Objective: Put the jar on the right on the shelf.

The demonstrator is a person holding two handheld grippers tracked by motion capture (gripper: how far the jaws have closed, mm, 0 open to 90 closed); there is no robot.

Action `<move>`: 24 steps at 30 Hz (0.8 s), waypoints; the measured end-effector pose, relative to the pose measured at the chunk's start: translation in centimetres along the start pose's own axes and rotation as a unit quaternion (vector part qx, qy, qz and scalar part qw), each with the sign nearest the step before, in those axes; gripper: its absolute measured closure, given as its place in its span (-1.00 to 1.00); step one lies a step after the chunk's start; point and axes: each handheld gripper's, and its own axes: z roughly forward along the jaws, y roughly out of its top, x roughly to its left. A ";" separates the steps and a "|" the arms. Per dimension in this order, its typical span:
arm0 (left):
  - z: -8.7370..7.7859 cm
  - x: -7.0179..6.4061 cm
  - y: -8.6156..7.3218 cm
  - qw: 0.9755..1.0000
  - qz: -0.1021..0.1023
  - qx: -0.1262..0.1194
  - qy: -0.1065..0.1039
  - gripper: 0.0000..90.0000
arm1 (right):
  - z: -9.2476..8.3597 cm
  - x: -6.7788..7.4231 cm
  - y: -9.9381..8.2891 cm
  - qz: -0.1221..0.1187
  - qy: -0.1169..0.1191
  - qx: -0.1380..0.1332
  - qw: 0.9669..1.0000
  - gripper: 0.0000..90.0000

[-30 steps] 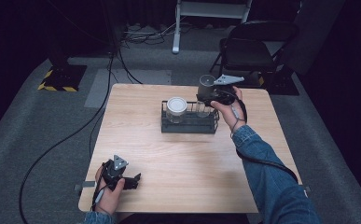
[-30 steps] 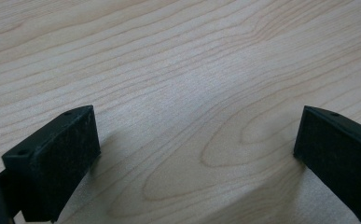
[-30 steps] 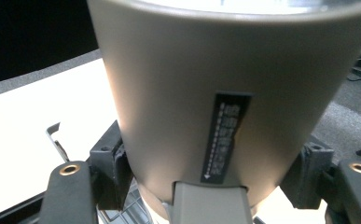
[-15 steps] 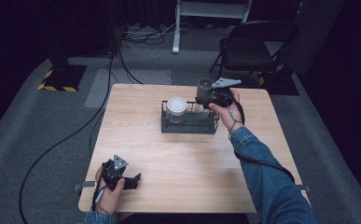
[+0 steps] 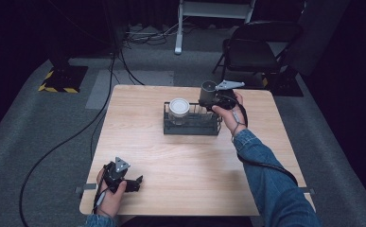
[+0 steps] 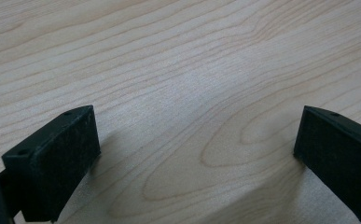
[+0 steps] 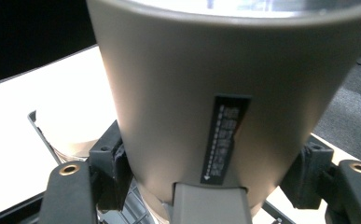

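Looking down, room: dark grey carpet around the table, black chair point(image 5: 251, 49) behind it, cables point(image 5: 124, 61) trailing across the floor at far left.
Surface: table point(image 5: 180, 161), light wood grain, square-edged; bare wood under the left jaws in the left gripper view.
Rack: black wire rack point(image 5: 191, 124) at the table's far middle, long side running left to right; white-lidded jar point(image 5: 178, 108) stands in its left part.
Cup: grey cup point(image 7: 234, 98), tapered, long axis upright, wide open mouth up, narrow base down; a black label strip runs down its wall. Position: over the rack's right end, at the rim; whether the base touches the wire cannot be told.
Right gripper point(image 5: 214, 97): jaws clamped on the cup's lower wall, one pad each side.
Left gripper point(image 5: 132, 183): jaws spread wide, nothing between them, resting low at the near left corner.
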 end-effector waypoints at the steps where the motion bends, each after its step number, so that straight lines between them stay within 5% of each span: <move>1: 0.0 0.0 0.0 1.000 0.000 0.000 0.000 -1.00 | 0.0 0.0 0.0 0.000 0.001 0.000 1.000 -0.32; 14: 0.0 0.0 0.0 1.000 0.000 0.000 0.000 -1.00 | -0.2 0.1 -0.2 -0.010 0.008 -0.008 1.000 -0.37; 24: 0.0 0.0 0.0 1.000 0.000 0.000 0.000 -1.00 | -1.2 0.4 0.1 -0.005 0.001 -0.011 1.000 -0.63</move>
